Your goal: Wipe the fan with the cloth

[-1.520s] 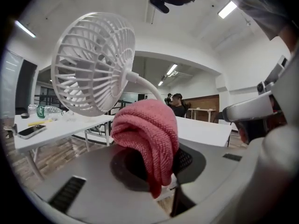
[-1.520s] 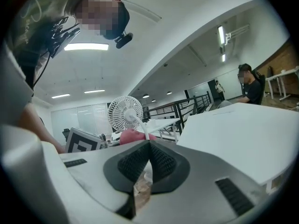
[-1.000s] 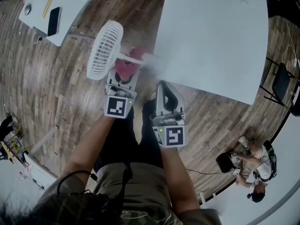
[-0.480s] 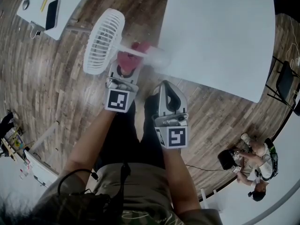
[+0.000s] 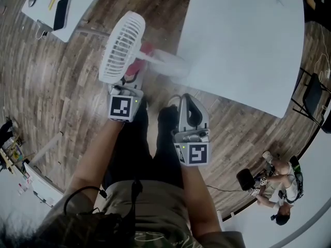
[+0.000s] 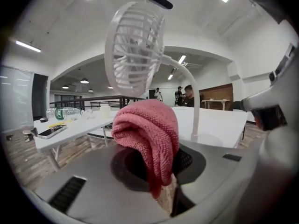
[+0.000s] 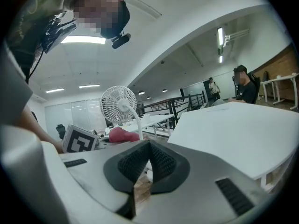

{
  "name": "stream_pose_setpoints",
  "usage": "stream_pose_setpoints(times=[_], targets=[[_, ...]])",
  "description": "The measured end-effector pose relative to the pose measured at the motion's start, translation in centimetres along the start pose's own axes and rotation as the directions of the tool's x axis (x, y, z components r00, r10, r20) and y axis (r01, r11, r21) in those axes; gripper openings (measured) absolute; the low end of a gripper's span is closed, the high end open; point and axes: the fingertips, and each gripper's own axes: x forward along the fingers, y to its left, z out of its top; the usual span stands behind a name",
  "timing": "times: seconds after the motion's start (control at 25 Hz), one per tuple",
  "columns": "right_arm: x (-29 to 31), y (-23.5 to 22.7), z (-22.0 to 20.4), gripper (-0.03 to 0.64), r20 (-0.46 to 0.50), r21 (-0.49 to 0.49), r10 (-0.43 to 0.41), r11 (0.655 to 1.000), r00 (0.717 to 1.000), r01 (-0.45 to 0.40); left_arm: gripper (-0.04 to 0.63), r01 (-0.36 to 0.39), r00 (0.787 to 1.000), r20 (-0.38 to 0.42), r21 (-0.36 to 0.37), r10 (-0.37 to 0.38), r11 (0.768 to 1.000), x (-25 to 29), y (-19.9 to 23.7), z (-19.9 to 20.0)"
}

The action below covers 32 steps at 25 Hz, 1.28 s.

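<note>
My left arm reaches forward, and the left gripper (image 5: 132, 77) lies almost level beside the right gripper (image 5: 185, 99). The fan (image 5: 121, 45) stands on the table (image 5: 243, 45) corner, with its neck leaning left and its head out over the floor. The left fingers are clamped on the red cloth (image 6: 149, 134) just under the head, and the right fingers are pressed together on nothing.

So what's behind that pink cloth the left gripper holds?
The white fan: its round cage rises above the cloth and its bent neck runs down to the white table. The cloth, clamped in the left gripper, covers whatever sits directly behind it.
</note>
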Motion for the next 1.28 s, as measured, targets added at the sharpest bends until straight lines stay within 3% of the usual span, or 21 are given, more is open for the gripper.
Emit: stream_pose_setpoints(times=[0.12, 0.28, 0.48, 0.96, 1.08, 1.28], targets=[[-0.2, 0.1, 0.1, 0.002, -0.002, -0.003, 0.007, 1.0, 1.0, -0.007, 0.098, 0.059, 0.997, 0.055, -0.056, -0.056, 0.997, -0.7, -1.9, 2.0], [-0.1, 0.5, 0.2, 0.002, 0.003, 0.005, 0.026, 1.0, 1.0, -0.026, 0.1, 0.123, 0.992, 0.045, -0.079, -0.12, 0.989, -0.4, -4.7, 2.6], [-0.4, 0.2, 0.2, 0.002, -0.002, 0.005, 0.022, 1.0, 1.0, -0.022, 0.098, 0.123, 0.992, 0.022, -0.12, -0.121, 0.985, -0.1, -5.8, 1.7], [0.2, -0.1, 0.8, 0.002, 0.025, 0.03, 0.02, 0.999, 0.999, -0.021, 0.1, 0.151, 0.988, 0.008, -0.094, -0.151, 0.984, 0.2, -6.0, 0.9], [0.2, 0.2, 1.0, 0.002, 0.031, 0.026, 0.026, 0.999, 0.999, -0.027, 0.1, 0.143, 0.99, -0.008, -0.072, -0.144, 0.987, 0.2, -6.1, 0.5], [0.4, 0.7, 0.7, 0.002, 0.027, 0.017, 0.049, 0.999, 0.998, -0.05, 0.1, 0.101, 0.995, -0.016, -0.106, -0.103, 0.989, 0.7, -4.2, -0.8]])
